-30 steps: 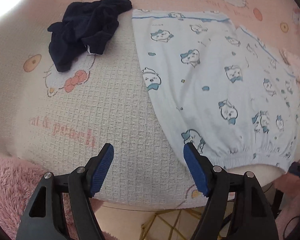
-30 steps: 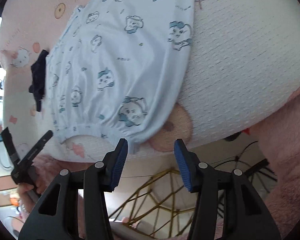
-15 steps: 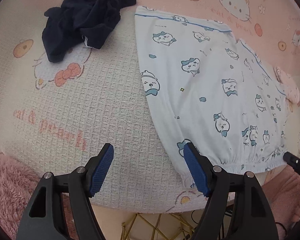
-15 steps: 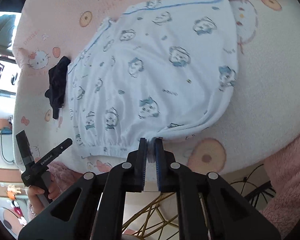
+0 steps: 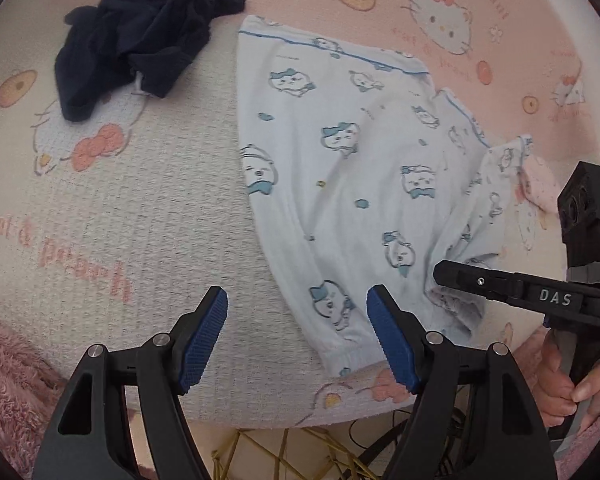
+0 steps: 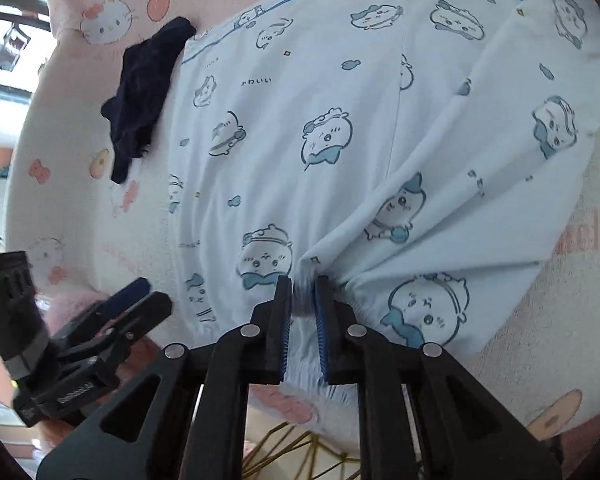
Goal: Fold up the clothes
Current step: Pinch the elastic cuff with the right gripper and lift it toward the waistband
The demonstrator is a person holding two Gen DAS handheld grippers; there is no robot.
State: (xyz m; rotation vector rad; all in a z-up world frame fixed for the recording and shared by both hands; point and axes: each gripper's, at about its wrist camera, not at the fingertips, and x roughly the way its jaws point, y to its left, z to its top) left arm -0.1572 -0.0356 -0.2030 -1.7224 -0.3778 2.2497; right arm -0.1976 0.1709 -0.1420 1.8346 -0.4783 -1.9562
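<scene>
Light blue cartoon-print shorts (image 5: pixel 340 152) lie on a pink and white cat-print blanket (image 5: pixel 112 208). My right gripper (image 6: pixel 302 292) is shut on the elastic waistband of the shorts (image 6: pixel 300 128), holding that side lifted and folded over the rest. In the left wrist view the right gripper (image 5: pixel 444 276) reaches in from the right, held by a hand (image 5: pixel 568 384). My left gripper (image 5: pixel 296 324) stands open just above the blanket at the near left corner of the waistband, with nothing between its fingers. The left gripper (image 6: pixel 140 294) also shows at the lower left of the right wrist view.
A crumpled dark navy garment (image 5: pixel 140 40) lies on the blanket beyond and left of the shorts. A small pink item (image 5: pixel 540 188) peeks out at the shorts' right edge. A fuzzy pink cover (image 5: pixel 8 364) lies at the near left; below the edge is a yellow wire frame (image 5: pixel 284 452).
The right gripper shut on the waistband and has carried it up and leftward over the shorts. The left gripper stayed open and moved slightly toward the waistband corner.
</scene>
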